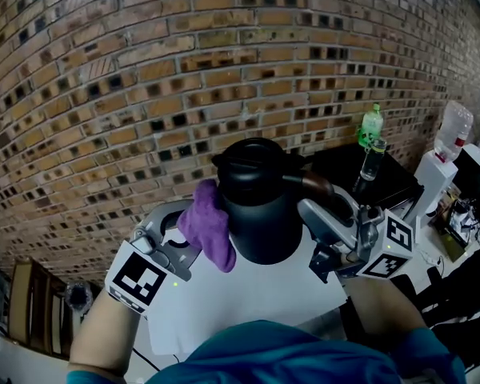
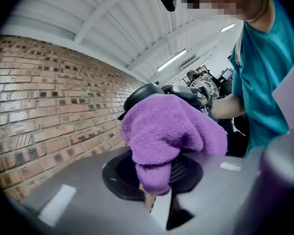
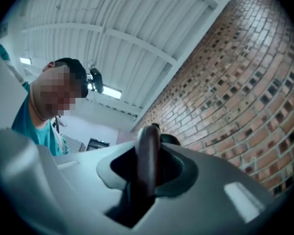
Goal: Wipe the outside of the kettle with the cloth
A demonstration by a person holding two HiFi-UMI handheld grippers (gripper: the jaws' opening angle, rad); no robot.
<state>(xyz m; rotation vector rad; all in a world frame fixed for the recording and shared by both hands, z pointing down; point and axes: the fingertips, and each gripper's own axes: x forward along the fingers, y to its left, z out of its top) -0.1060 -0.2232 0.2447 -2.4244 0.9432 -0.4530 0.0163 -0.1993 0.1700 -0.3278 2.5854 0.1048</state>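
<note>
A black kettle (image 1: 260, 206) is held up in the air in front of the brick wall. My right gripper (image 1: 330, 214) is shut on its dark curved handle (image 3: 148, 155), which runs up between the jaws in the right gripper view. My left gripper (image 1: 194, 234) is shut on a purple fleece cloth (image 1: 210, 224), bunched against the kettle's left side. In the left gripper view the cloth (image 2: 169, 133) fills the space between the jaws and hides most of the kettle (image 2: 143, 93) behind it.
A brick wall (image 1: 144, 78) stands close behind. A green bottle (image 1: 371, 124) and a glass (image 1: 371, 160) stand on a dark table (image 1: 400, 182) at the right, next to a white appliance (image 1: 444, 154). A white tabletop (image 1: 256, 302) lies below the kettle.
</note>
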